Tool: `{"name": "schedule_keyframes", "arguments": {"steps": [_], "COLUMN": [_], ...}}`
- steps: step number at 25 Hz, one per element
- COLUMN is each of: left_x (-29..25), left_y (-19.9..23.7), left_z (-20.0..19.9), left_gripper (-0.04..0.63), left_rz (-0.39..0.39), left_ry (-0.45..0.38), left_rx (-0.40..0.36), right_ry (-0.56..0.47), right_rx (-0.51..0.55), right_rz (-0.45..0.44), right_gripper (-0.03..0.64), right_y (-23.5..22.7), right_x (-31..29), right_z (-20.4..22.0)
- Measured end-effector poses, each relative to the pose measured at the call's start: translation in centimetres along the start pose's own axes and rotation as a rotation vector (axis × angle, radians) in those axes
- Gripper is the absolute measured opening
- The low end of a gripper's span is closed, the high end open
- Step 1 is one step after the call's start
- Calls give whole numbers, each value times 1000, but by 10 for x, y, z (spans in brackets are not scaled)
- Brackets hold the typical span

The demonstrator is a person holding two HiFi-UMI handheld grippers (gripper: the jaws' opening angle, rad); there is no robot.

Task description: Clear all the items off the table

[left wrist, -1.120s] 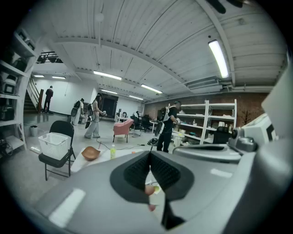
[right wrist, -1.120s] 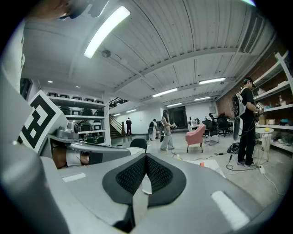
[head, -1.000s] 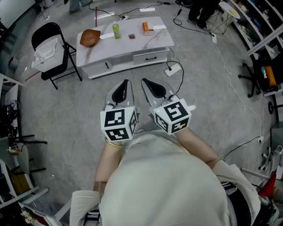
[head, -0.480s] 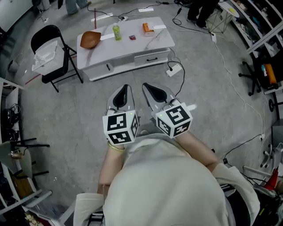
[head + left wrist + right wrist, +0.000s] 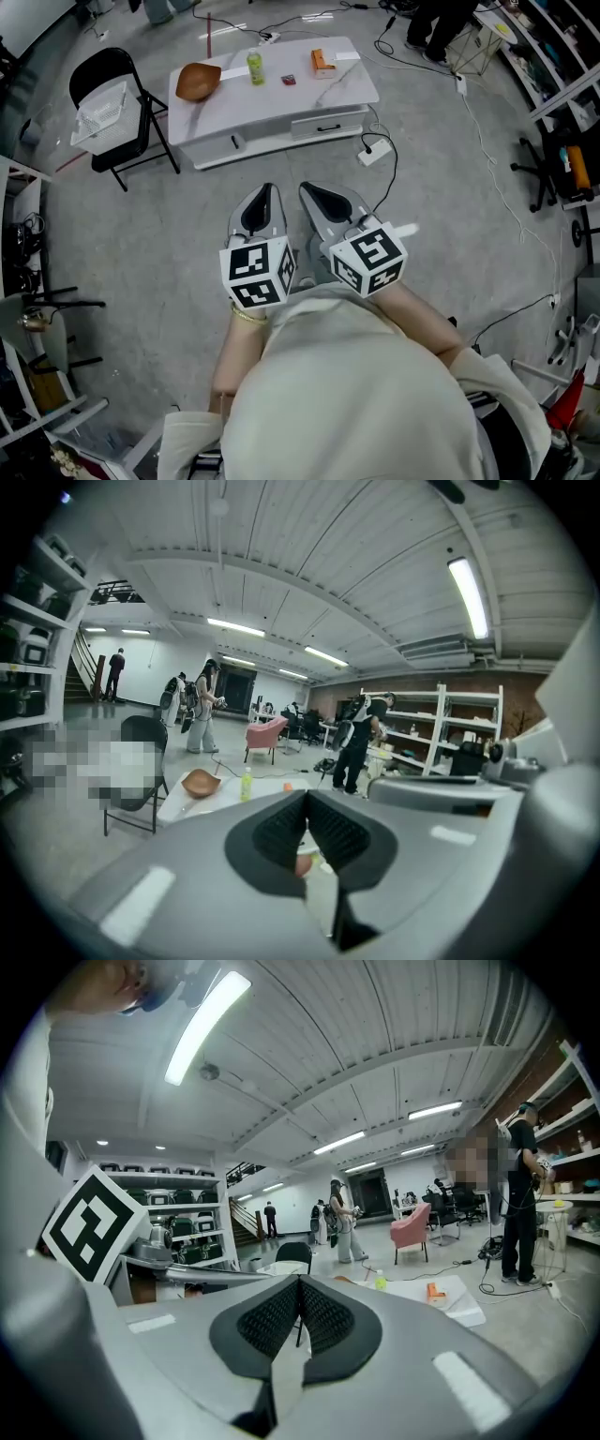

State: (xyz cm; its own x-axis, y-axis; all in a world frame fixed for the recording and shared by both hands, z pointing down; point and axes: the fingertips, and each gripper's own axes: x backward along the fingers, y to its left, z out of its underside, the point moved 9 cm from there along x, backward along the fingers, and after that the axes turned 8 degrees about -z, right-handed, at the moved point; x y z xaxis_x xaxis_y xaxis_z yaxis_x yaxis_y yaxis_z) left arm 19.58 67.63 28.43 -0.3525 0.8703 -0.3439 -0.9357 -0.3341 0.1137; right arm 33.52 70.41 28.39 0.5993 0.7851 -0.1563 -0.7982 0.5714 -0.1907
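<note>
Approach phase. Jaws on both sides are pressed together with nothing pinched. My left gripper [image 5: 266,190] and right gripper [image 5: 308,192] sit side by side at frame centre, well apart from the surface [image 5: 309,94] at the top of the head view. By my reading nothing is cleared yet: brown bowl [image 5: 196,81], green bottle [image 5: 255,67], small red item [image 5: 289,81] and orange box [image 5: 323,62] all lie on it.

To do this well:
- close the gap first
- spread the jaws only near a target
- take the upright bottle low so it does not tip

Head view alone lays out all four items. Left gripper view catches bowl and bottle clearly, right gripper view bottle and box. Both add ceiling lights the head view misses.
</note>
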Motion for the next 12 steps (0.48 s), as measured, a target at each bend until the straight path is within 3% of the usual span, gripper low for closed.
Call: {"name": "schedule_keyframes", "arguments": {"steps": [12], "left_x": [-59], "left_y": [23], "left_z": [-22], "left_gripper": [8], "left_rz": [-68], "left_ry": [-15], "left_rx": [15], "right_ry": [0], "right_rx": [13], "right_rz": [-94], "right_gripper": [-2], "right_y": [-44], "right_x": [-67], "right_z": [-18]}}
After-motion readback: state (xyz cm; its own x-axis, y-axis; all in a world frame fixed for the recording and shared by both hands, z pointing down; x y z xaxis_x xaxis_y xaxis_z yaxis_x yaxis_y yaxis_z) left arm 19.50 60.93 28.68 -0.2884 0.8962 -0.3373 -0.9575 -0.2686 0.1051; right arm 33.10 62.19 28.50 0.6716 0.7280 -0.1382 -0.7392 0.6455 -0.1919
